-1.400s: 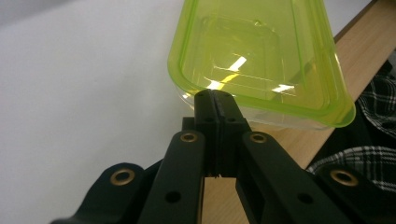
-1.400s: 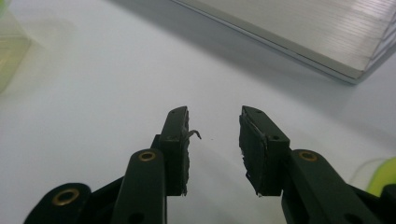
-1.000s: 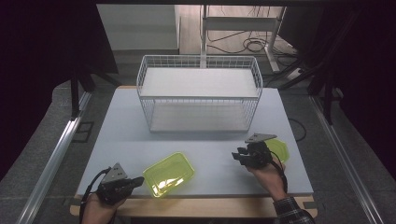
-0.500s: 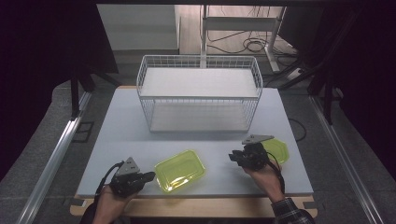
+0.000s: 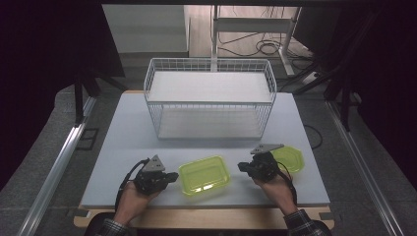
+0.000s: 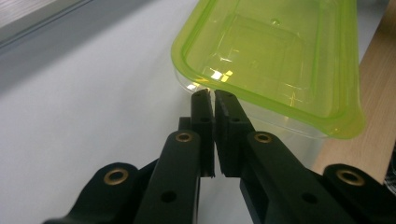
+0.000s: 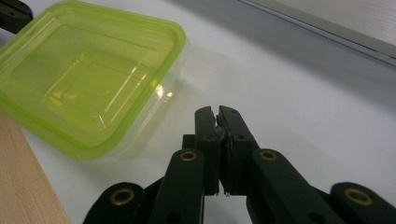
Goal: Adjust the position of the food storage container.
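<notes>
High view: left tongs, pinched together and empty, press the green container near the surface's near edge; it may slide off. Right tongs, clamped, empty.

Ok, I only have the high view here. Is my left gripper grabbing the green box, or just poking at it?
Observer: Not grabbing. The left gripper is shut with nothing between its jaws, and its tips sit just under the rim of the green box. I cannot tell whether they touch it.
Operator: And what about my other one, is it holding anything?
Observer: No. The right gripper has just been closing and is shut on nothing, with bare table between its tips and the box.
</notes>
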`<action>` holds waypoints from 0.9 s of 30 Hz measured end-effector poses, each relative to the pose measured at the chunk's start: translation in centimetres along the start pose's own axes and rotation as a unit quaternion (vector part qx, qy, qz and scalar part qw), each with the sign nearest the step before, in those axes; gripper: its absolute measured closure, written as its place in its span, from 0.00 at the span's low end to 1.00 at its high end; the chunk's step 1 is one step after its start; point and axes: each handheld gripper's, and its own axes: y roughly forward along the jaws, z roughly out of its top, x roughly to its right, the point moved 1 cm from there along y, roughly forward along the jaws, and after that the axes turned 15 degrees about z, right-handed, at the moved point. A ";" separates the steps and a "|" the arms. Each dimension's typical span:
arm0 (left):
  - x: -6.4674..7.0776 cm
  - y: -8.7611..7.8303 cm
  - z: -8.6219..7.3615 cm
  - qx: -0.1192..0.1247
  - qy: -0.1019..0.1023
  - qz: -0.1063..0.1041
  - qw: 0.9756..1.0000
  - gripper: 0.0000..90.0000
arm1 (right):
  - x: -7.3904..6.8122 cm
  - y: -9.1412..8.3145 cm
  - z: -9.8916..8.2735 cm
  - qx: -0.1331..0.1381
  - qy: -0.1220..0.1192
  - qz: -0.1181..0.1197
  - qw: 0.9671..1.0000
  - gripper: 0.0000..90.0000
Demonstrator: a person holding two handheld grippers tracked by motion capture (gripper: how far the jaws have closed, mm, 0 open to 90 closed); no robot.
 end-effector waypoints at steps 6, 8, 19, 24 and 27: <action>-0.1 1.3 1.3 -0.001 0.008 -0.008 1.000 0.96 | 0.2 -0.1 -0.2 0.002 0.003 0.004 1.000 0.93; -0.2 1.7 1.7 -0.002 0.011 -0.010 1.000 0.96 | 0.1 -0.1 -0.2 0.000 0.001 0.003 1.000 0.93; -0.4 1.3 0.9 0.002 0.007 0.016 1.000 0.77 | 0.6 -0.8 -0.4 0.010 0.005 -0.016 1.000 0.89; -0.3 0.5 0.1 0.003 0.012 0.038 0.999 0.48 | 0.6 -1.1 -0.4 0.021 0.010 -0.027 0.999 0.76; -0.2 0.4 -0.2 0.001 0.021 0.051 0.998 0.32 | 0.8 -1.3 -0.5 0.025 0.013 -0.030 0.999 0.67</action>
